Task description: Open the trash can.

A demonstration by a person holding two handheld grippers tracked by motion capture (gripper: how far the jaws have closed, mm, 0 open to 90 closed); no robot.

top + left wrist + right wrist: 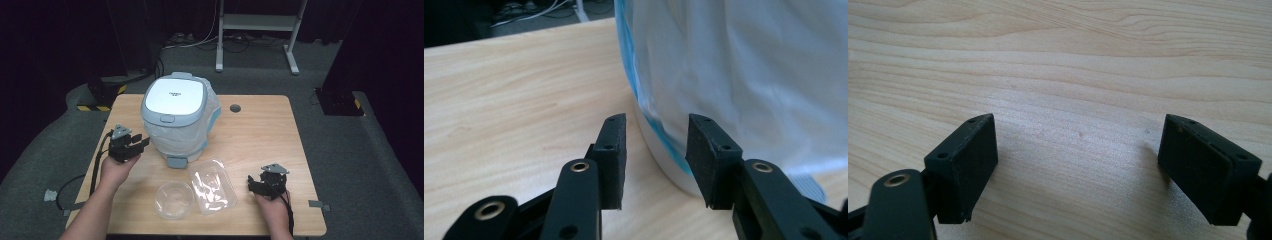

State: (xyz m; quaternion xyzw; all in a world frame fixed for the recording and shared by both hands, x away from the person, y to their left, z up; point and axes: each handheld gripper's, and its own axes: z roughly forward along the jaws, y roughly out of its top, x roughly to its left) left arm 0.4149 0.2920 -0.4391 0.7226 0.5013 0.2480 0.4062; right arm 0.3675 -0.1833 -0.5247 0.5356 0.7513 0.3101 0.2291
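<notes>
Nearest me, my right claw (260,184) sits at the desk's (260,125) near right, its jaws spread wide with nothing between them; in the right gripper view (1078,165) I see bare wood grain under the gap. Just left of it lies a clear plastic tray (213,186), and touching that tray's left edge stands a clear round bowl (174,199), both close to the near edge. Farther in on the left, my left claw (142,142) hangs beside the white pedal bin (175,117), jaws parted a little and holding nothing. In the left gripper view (656,150) those jaws point at the bin's lower wall (734,80), where a blue-tinted liner bag (634,75) drapes down over it. The bin's lid (175,95) is shut, and the bin stands left of the desk's centre, toward the far edge. A round cable hole (235,108) lies right of it.
</notes>
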